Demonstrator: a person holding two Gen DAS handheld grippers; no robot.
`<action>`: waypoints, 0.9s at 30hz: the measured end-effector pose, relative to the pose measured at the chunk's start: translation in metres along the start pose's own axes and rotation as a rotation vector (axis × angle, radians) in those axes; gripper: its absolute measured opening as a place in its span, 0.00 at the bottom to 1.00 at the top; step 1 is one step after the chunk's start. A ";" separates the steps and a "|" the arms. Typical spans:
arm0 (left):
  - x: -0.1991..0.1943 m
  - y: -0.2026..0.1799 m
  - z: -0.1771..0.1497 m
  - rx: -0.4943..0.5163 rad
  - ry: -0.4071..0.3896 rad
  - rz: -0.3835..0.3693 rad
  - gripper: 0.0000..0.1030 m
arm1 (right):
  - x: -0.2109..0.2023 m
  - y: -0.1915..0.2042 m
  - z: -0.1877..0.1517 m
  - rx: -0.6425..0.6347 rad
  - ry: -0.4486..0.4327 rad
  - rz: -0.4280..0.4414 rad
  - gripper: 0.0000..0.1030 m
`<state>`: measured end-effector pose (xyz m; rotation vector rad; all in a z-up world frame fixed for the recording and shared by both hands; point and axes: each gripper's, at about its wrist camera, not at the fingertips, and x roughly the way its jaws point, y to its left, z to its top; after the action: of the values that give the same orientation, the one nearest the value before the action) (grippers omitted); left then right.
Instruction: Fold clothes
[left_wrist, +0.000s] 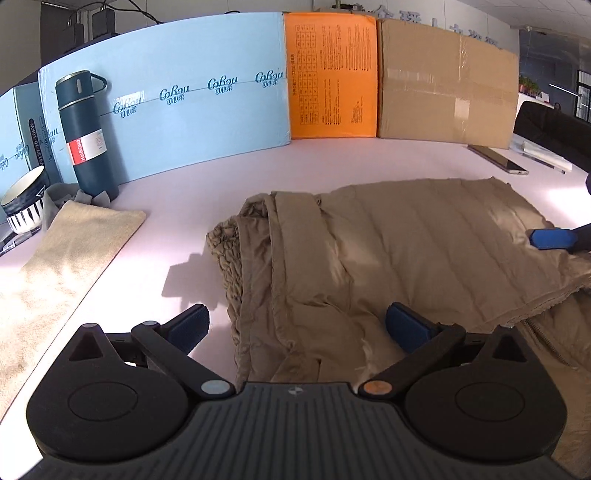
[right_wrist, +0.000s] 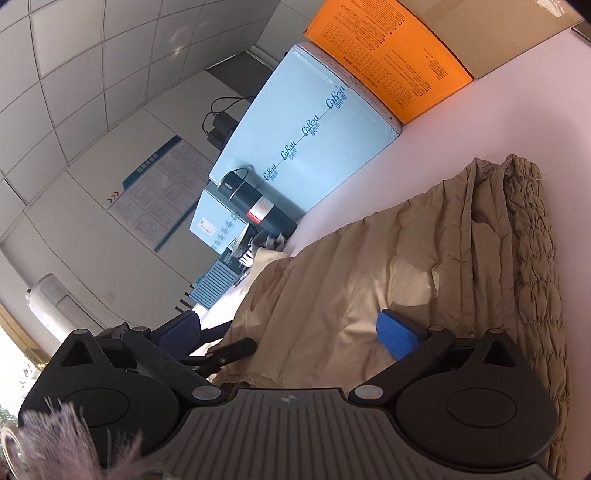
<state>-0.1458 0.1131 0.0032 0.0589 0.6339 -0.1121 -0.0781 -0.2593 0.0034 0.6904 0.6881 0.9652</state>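
Observation:
A tan quilted jacket (left_wrist: 399, 251) lies partly folded on the pale pink table (left_wrist: 207, 184), its gathered hem at the left. My left gripper (left_wrist: 299, 326) is open, its jaws wide apart over the jacket's near left edge, holding nothing. One blue pad of my right gripper (left_wrist: 550, 238) shows at the right edge, over the jacket. In the right wrist view the jacket (right_wrist: 424, 266) fills the middle. My right gripper (right_wrist: 291, 332) is open, tilted sideways, with the jacket's edge between its pads but not clamped.
A dark blue flask (left_wrist: 86, 133) stands at the back left before blue boxes (left_wrist: 192, 96). An orange box (left_wrist: 330, 74) and a cardboard box (left_wrist: 447, 81) line the back. A beige towel (left_wrist: 66, 254), a patterned bowl (left_wrist: 26, 206) and a phone (left_wrist: 498, 158) lie on the table.

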 end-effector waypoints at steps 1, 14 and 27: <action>0.003 0.004 -0.001 -0.039 0.011 -0.012 1.00 | 0.000 -0.002 0.000 0.008 -0.001 0.004 1.00; -0.006 0.000 0.000 -0.063 0.011 0.028 1.00 | -0.001 0.003 -0.001 -0.007 -0.007 -0.014 1.00; -0.054 0.073 0.002 -0.267 -0.150 0.027 1.00 | -0.089 0.002 0.024 -0.059 -0.231 -0.274 1.00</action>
<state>-0.1788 0.1901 0.0382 -0.1972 0.4934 -0.0054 -0.0968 -0.3431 0.0379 0.6254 0.5317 0.6398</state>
